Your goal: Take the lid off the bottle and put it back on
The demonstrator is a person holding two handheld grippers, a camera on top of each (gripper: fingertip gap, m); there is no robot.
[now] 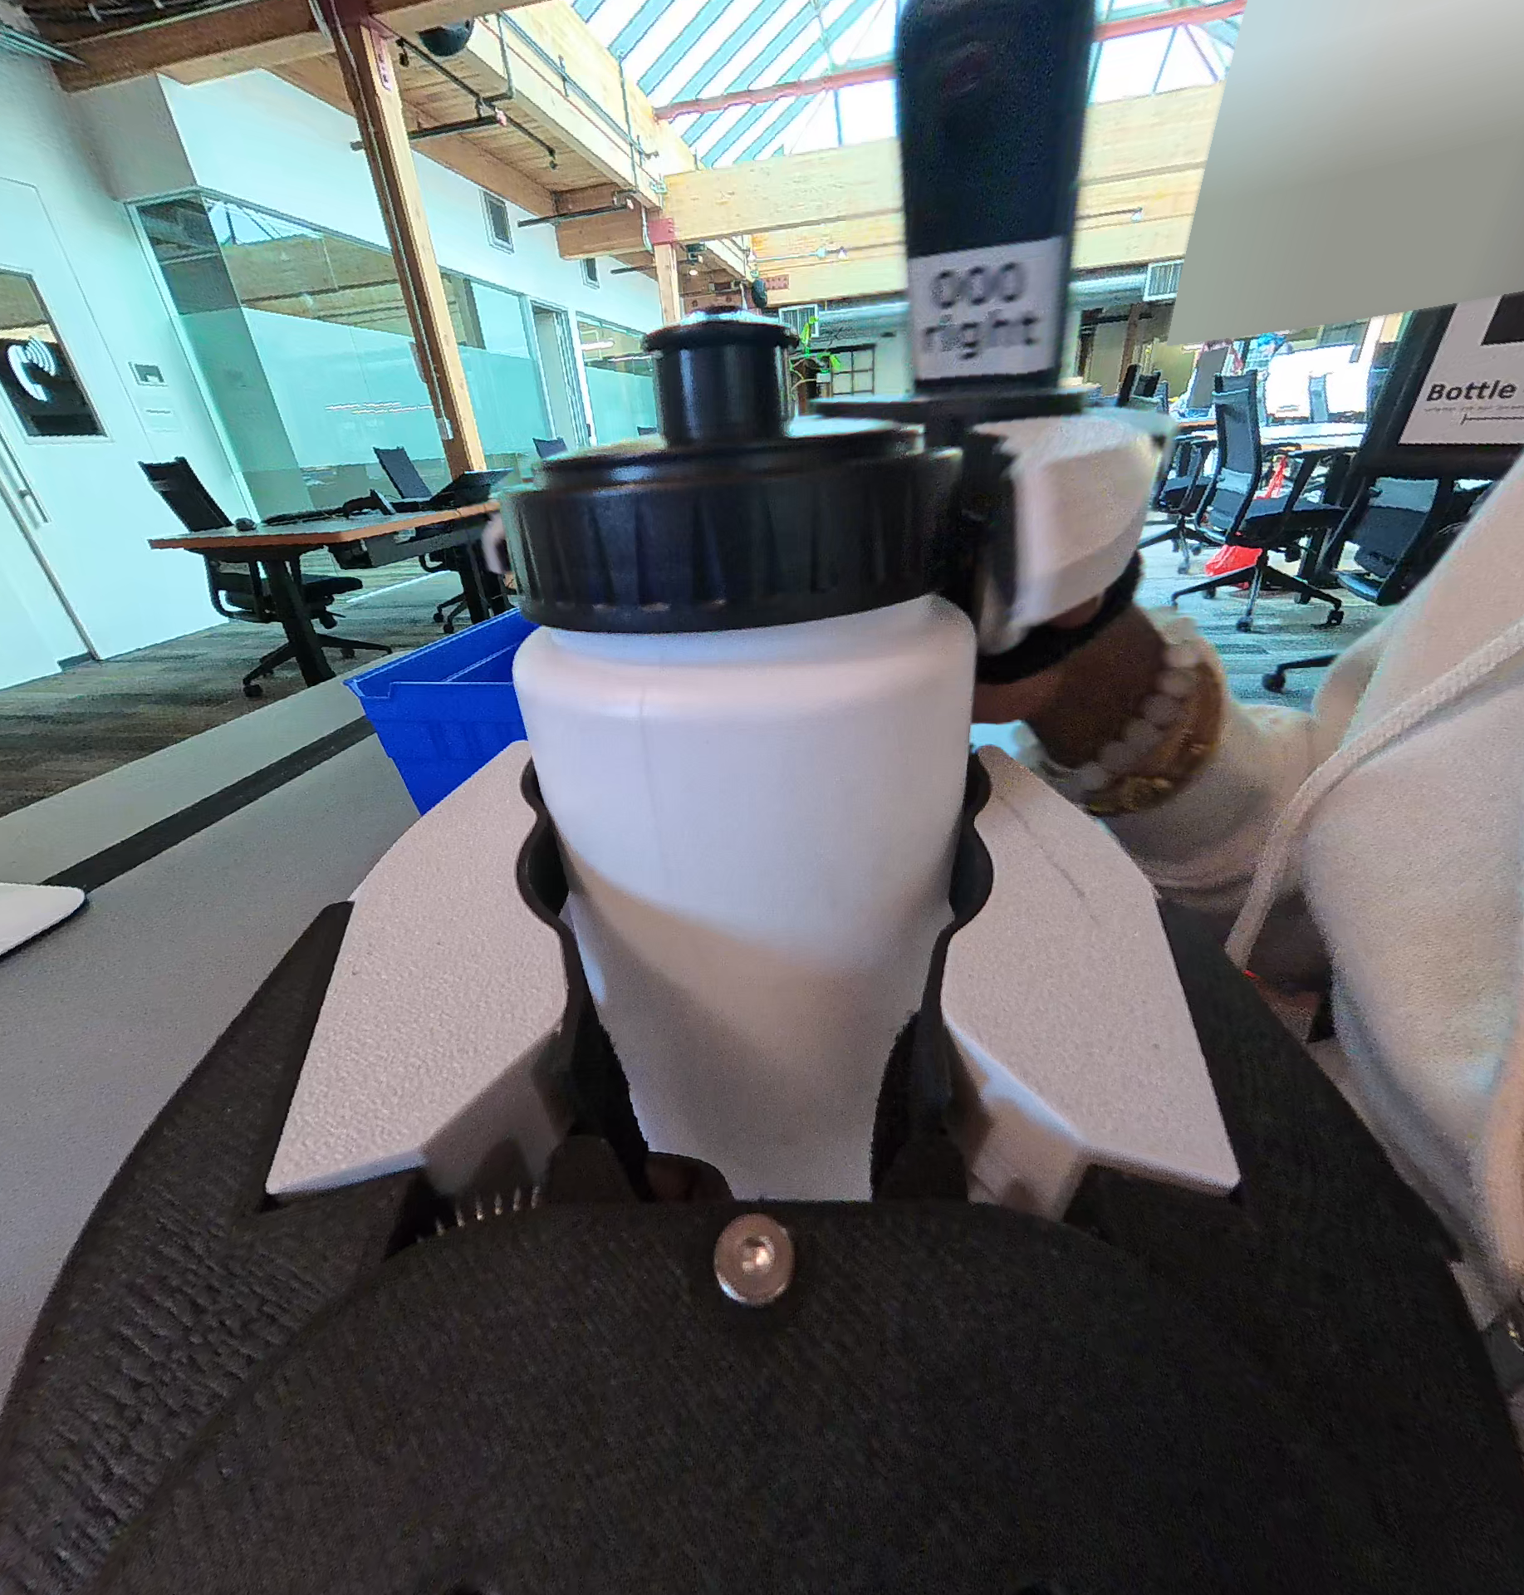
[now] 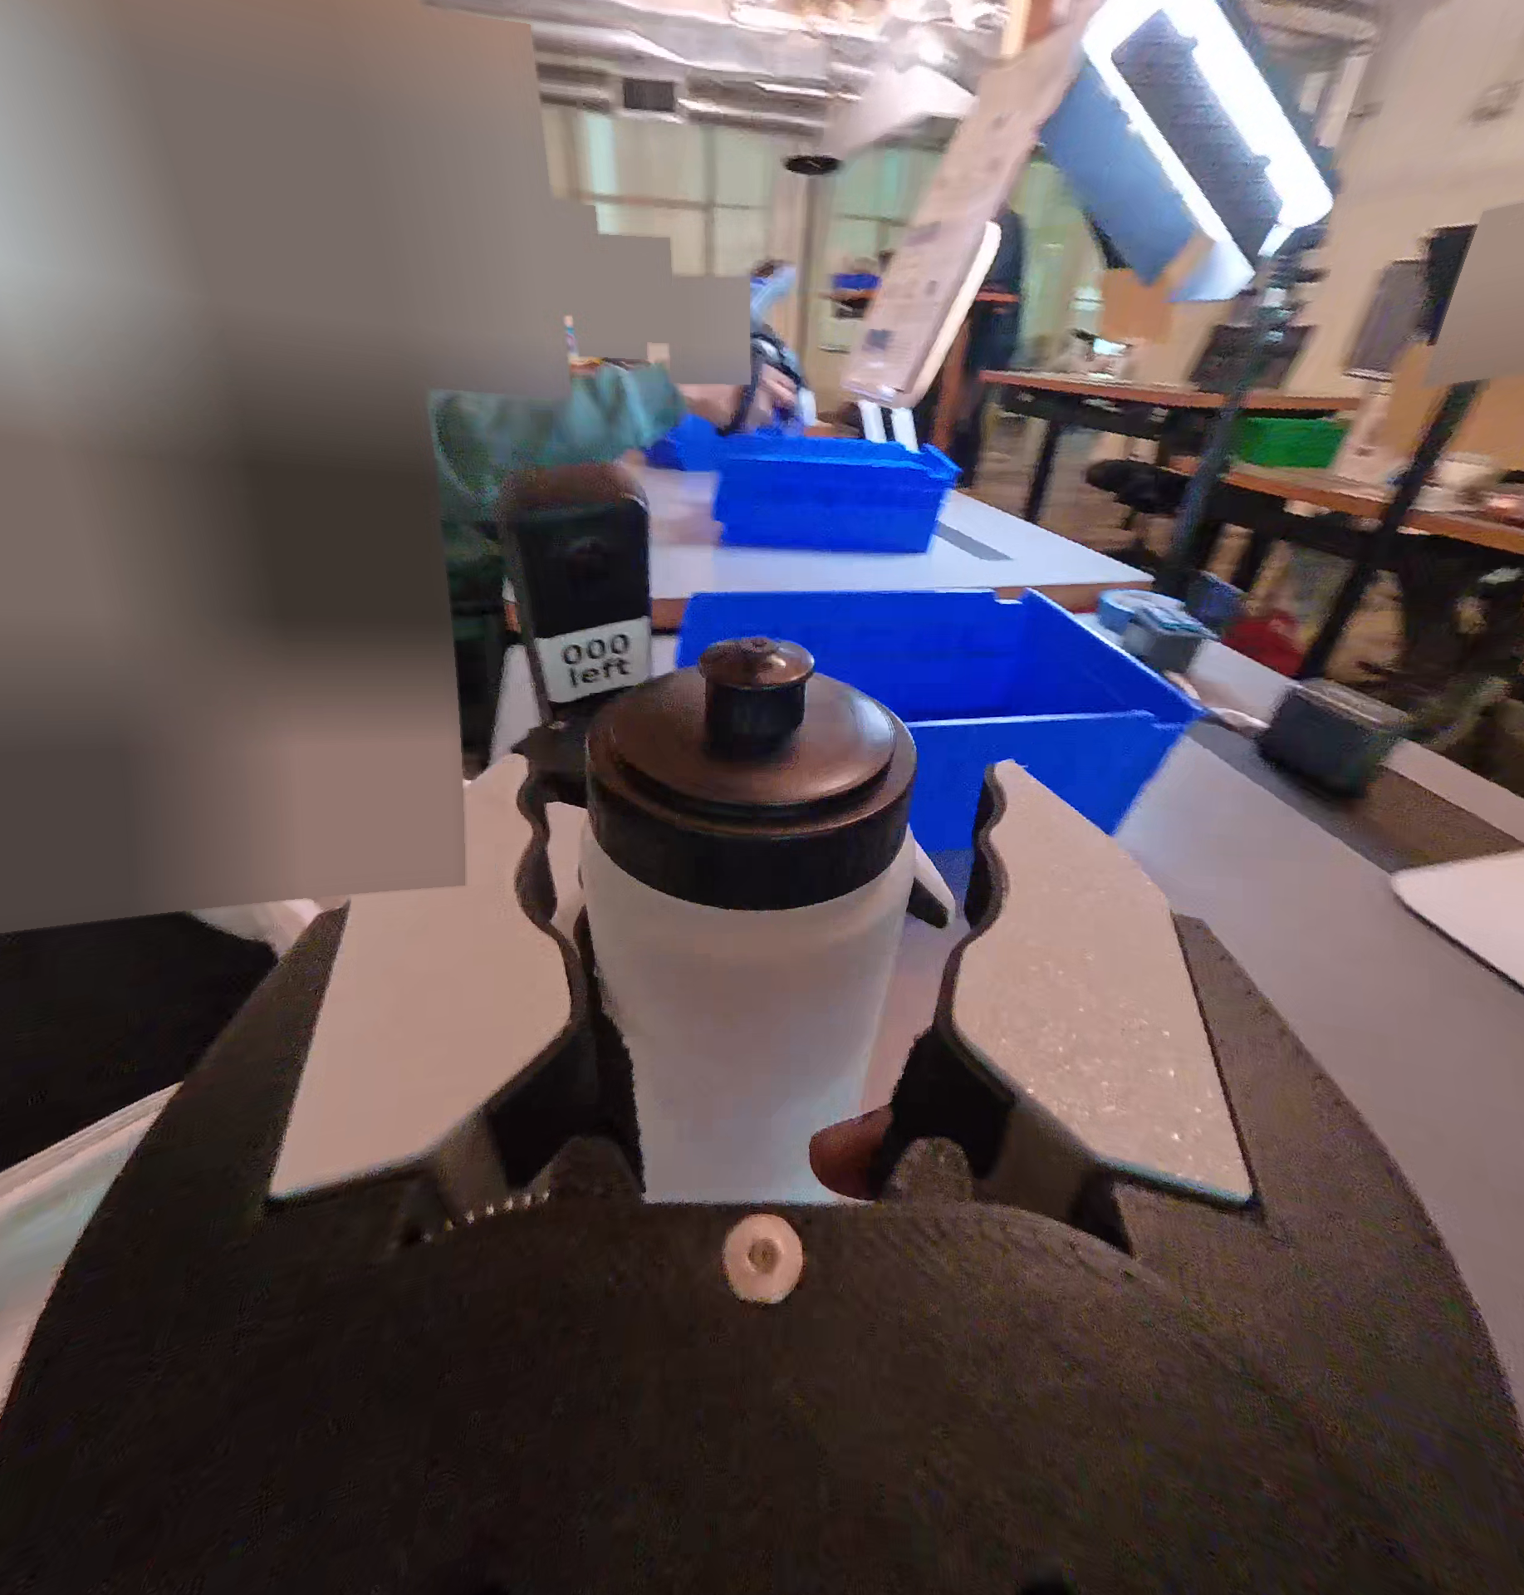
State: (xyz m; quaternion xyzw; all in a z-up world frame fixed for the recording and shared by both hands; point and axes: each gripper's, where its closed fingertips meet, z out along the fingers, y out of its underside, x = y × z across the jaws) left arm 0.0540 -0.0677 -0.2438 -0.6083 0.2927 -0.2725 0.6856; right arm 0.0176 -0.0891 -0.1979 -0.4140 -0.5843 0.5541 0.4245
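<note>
A white bottle [image 1: 741, 820] with a black screw lid [image 1: 724, 535] and pull spout stands upright between my left gripper's [image 1: 754, 772] fingers, which are shut on its body below the lid. My right gripper [image 2: 767, 798] straddles the lid [image 2: 749, 803] with its jaws apart. A gap shows between the lid and its right finger [image 2: 1077, 941]. In the left wrist view one right-gripper finger [image 1: 1077, 509] sits beside the lid's right edge. The bottle body [image 2: 741, 992] and the left gripper's camera block [image 2: 581, 578] show in the right wrist view.
A blue bin [image 2: 1043, 690] stands just behind the bottle, also in the left wrist view [image 1: 447, 716]. A second blue bin [image 2: 827, 501] is farther back. A white pad [image 2: 1500, 923] and a small dark box [image 2: 1336, 742] lie on the grey table [image 1: 180, 949]. A person's pale sleeve [image 1: 1431, 777] fills the right.
</note>
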